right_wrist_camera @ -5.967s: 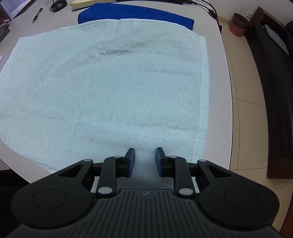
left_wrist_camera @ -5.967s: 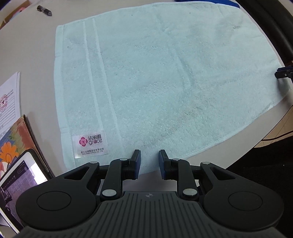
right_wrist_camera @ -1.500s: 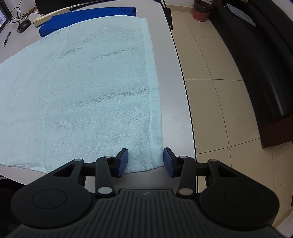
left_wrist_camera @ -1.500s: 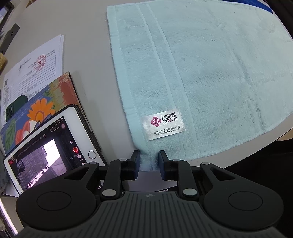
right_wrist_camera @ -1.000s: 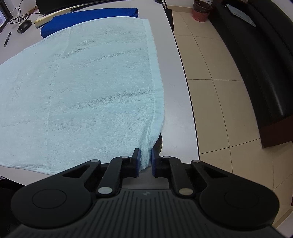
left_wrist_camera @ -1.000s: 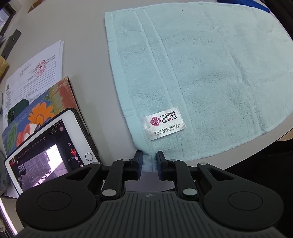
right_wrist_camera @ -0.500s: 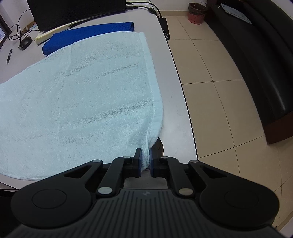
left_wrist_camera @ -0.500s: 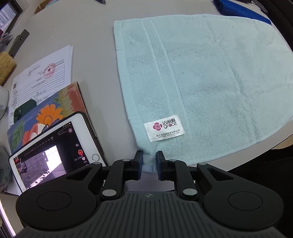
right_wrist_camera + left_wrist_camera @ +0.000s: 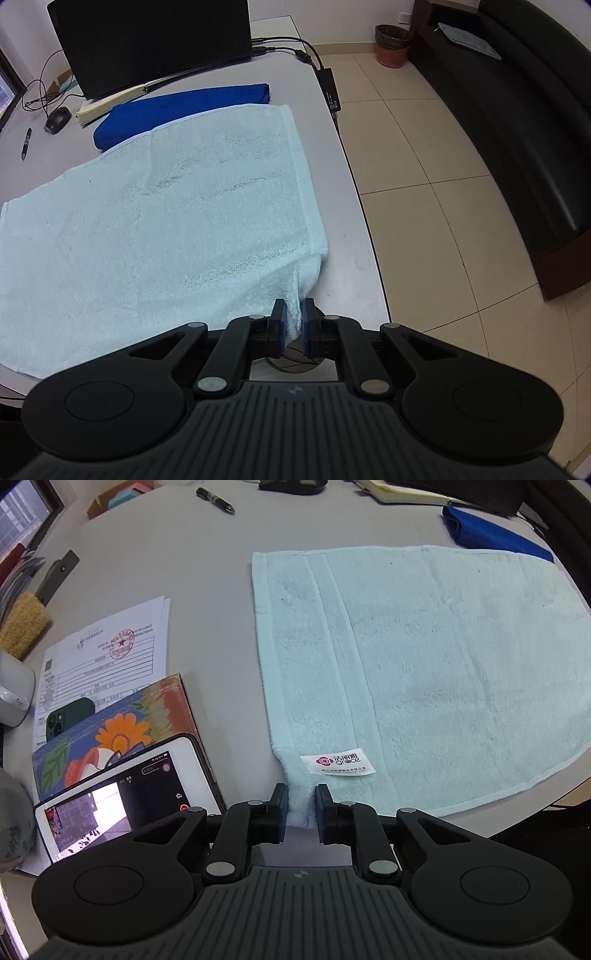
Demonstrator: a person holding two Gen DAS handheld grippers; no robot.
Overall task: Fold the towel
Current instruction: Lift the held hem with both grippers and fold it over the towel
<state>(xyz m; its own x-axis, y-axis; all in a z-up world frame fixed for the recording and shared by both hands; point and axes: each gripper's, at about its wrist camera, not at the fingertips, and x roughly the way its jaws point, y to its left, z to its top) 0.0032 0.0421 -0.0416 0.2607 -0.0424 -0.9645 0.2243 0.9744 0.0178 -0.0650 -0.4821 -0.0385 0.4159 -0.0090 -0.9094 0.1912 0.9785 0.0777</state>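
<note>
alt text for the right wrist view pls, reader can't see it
The right hand-held gripper is shut on the near right corner of a light blue towel, lifting it slightly off the grey table. A folded dark blue towel lies beyond it, in front of a black monitor; tiled floor is at right.

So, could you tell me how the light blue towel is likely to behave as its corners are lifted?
The light blue towel will probably sag between grips: it already drapes limply from the right gripper. Its terry pile likely resists slipping. The left gripper corner should lift equally softly.
</note>
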